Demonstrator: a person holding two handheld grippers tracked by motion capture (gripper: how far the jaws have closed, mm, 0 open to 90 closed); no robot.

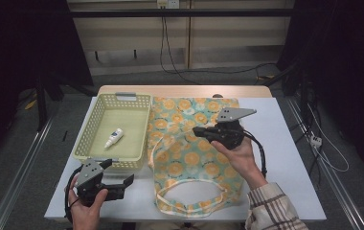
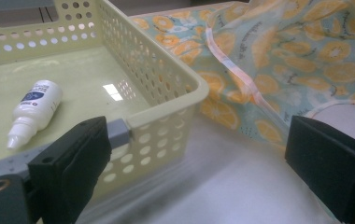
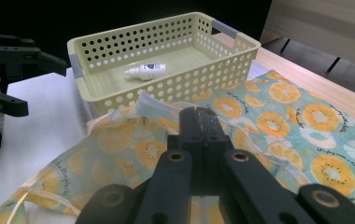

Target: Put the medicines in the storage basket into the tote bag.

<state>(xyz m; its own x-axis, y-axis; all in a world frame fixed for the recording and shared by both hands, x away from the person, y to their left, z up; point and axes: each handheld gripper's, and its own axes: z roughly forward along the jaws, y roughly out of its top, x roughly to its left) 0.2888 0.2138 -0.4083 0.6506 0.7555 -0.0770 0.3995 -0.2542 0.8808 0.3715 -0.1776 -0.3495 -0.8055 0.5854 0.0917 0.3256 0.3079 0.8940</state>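
- My right gripper [image 1: 200, 131] is up over the middle of the fruit-print cloth bag [image 1: 189, 158], its jaws brought together; in the right gripper view [image 3: 199, 122] the two black jaws meet in one block with the bag's fabric lifted in a fold right at their tip.
- I cannot tell for certain from these views whether the fabric is pinched between the jaws or only bunched against them.
- The bag lies flat on the white table [image 1: 285, 143], just to the right of the basket, its left edge touching or slightly tucked against the basket's wall; its pale strap handles [image 1: 189, 201] loop toward my side of the table.
- My left gripper [image 1: 120, 178] is low at the near left corner of the table, just in front of the pale yellow perforated basket [image 1: 88, 139], with its jaws wide apart and nothing between them.
- In the left gripper view [image 2: 194, 168] one jaw sits beside the basket's near corner and the other sits over bare table next to the bag's edge [image 2: 259, 107].
- A small white dropper bottle [image 1: 113, 138] lies on its side on the basket floor, alone in there; it shows again in the left gripper view [image 2: 34, 108] and the right gripper view [image 3: 146, 71], cap end pointing toward the basket's near left.
- My sleeve [image 1: 271, 211] on the right arm is a plaid one.
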